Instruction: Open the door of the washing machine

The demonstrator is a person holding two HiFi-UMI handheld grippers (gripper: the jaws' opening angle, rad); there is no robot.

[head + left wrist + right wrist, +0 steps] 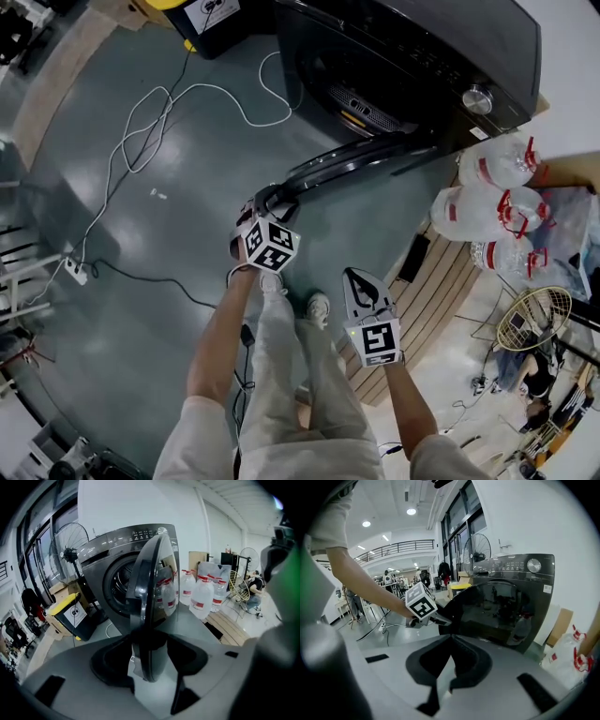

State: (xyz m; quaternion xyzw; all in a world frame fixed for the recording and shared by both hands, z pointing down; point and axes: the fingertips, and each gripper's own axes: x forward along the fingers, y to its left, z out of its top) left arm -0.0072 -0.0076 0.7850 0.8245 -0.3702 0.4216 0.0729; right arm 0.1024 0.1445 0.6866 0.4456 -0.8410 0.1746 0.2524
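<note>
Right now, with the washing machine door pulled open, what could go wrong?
The left tool grips only the edge of the washing machine door, so it might slip off. Swung much wider, the door could bump the water bottles standing close behind it. A black cable lies near the person's shoes, so a step back might catch it.
</note>
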